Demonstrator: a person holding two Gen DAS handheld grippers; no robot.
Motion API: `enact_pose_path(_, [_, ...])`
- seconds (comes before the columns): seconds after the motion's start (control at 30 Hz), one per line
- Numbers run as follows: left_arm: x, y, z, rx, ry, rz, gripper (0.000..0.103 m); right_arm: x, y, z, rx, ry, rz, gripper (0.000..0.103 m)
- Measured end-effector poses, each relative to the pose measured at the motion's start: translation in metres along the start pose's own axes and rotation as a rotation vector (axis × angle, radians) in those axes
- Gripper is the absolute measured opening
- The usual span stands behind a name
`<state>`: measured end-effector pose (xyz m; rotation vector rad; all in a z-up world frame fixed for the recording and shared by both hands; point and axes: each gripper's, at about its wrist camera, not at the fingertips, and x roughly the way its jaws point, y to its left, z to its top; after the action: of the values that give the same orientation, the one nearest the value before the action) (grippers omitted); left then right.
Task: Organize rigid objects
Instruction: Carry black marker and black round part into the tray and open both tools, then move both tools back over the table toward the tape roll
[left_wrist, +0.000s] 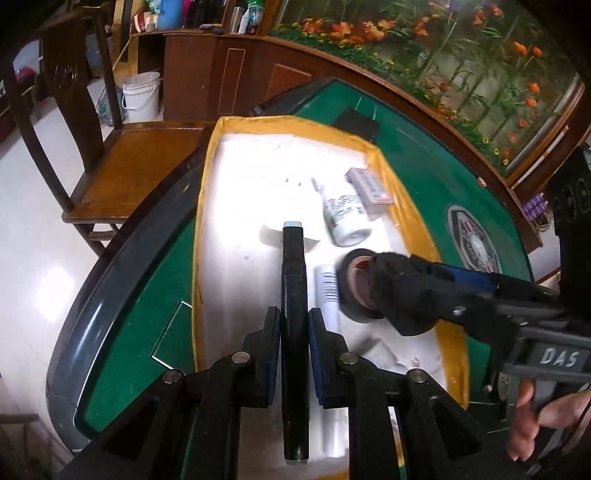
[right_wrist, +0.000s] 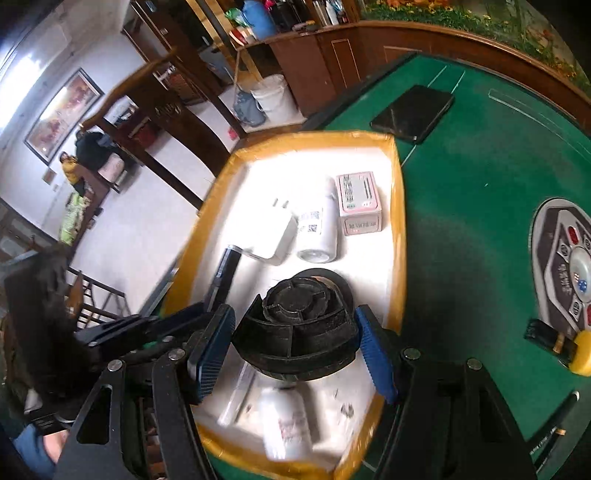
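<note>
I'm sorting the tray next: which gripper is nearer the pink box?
Right. The right gripper, holding a black round part, hangs just short of the pink box; the left gripper sits farther over.

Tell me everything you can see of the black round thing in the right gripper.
The black round spool looks like moulded plastic: a ribbed, stepped hub with curved walls, scuffed. A dark roll with a reddish core sits at its far end. The right gripper clamps its sides with blue pads, above the yellow-rimmed white tray.

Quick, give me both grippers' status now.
Left gripper: shut on a slim black bar.
Right gripper: shut on a black tape roll.
</note>
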<state>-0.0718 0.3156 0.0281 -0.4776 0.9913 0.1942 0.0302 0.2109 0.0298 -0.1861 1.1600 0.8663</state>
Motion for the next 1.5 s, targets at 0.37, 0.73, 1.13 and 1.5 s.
enact_pose_path(0.37, [0.006,0.007,0.006,0.005,0.023,-0.012,0.015,0.015,0.004,-0.006,0.005,0.054,-0.011,0.067])
enact_pose_path(0.73, [-0.003,0.003,-0.013,0.01,0.038,-0.036,0.016,-0.004,0.016,-0.032,-0.01,0.126,0.113,0.068])
enact_pose_path(1.13, [-0.017,-0.007,-0.016,0.046,-0.006,-0.041,0.056,-0.106,-0.048,-0.099,0.204,-0.048,0.055,0.069])
enact_pose_path(1.5, [-0.052,-0.115,-0.029,0.303,-0.066,-0.125,0.056,-0.174,-0.182,-0.197,0.517,-0.113,-0.172,0.066])
